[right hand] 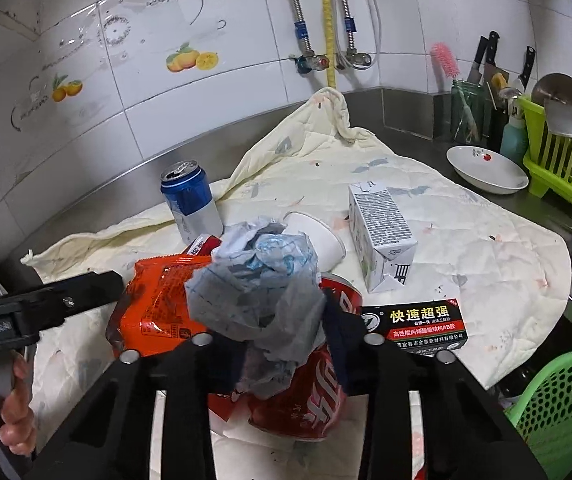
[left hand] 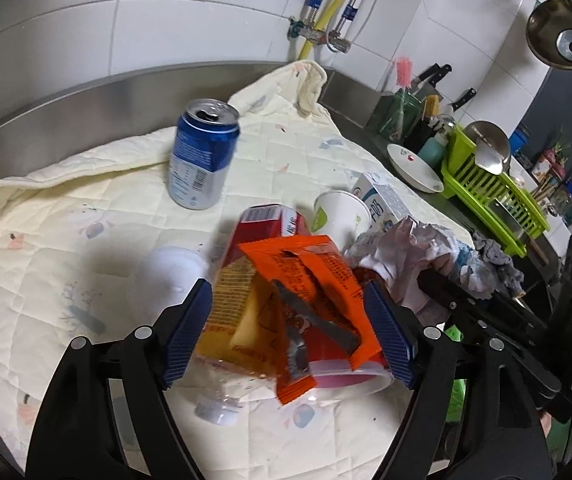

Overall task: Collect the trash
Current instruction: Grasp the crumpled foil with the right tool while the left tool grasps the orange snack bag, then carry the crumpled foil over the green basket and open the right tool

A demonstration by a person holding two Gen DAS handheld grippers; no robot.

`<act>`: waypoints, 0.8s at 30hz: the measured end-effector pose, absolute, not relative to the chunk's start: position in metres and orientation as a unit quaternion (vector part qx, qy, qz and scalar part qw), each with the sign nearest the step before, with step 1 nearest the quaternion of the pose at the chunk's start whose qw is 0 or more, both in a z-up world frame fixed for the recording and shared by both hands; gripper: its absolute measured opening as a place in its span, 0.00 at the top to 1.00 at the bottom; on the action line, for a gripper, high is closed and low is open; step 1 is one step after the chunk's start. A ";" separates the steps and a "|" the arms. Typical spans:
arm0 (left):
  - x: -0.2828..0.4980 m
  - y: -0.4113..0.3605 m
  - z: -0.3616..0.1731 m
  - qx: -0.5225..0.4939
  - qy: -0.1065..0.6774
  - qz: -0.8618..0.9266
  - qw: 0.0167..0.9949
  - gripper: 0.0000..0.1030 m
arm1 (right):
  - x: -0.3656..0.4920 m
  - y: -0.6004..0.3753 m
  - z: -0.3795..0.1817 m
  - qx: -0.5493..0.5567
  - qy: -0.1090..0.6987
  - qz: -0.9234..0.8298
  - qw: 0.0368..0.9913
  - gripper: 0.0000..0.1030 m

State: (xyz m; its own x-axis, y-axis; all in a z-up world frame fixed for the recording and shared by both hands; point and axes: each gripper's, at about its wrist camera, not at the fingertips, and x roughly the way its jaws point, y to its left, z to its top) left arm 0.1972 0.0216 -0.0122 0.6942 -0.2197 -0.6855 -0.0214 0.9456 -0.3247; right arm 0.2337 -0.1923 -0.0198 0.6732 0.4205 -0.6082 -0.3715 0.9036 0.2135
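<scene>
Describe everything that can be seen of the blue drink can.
The blue drink can looks like aluminium: blue at the top, fading to silver-white below, with small white print on its side. It stands upright, and its top is already opened, the tab hole dark. It rests on the quilted cream cloth, near the steel wall, behind the pile of trash. Nothing else touches it; neither gripper is near it.

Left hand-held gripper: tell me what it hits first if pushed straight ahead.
Left hand-held gripper would first meet the orange foil snack wrapper already between its blue pads; depth is unclear, but the red plastic cup seems next.
</scene>
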 end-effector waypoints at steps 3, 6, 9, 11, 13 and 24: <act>0.204 0.015 -0.017 -0.155 0.396 -0.057 0.903 0.25 | 0.230 -0.199 -0.015 0.043 0.334 0.212 0.917 0.74; 0.210 0.009 -0.020 -0.152 0.402 -0.060 0.901 0.25 | 0.226 -0.208 -0.009 0.052 0.324 0.211 0.921 0.76; 0.214 0.004 -0.023 -0.144 0.407 -0.056 0.900 0.25 | 0.220 -0.217 -0.001 0.061 0.315 0.212 0.923 0.77; 0.215 0.002 -0.024 -0.138 0.408 -0.054 0.901 0.25 | 0.216 -0.223 0.003 0.066 0.308 0.212 0.925 0.77; 0.218 0.000 -0.024 -0.135 0.410 -0.052 0.901 0.25 | 0.211 -0.229 0.006 0.071 0.303 0.213 0.926 0.77; 0.226 -0.005 -0.029 -0.122 0.415 -0.050 0.900 0.33 | 0.184 -0.264 0.012 0.072 0.289 0.187 0.936 0.77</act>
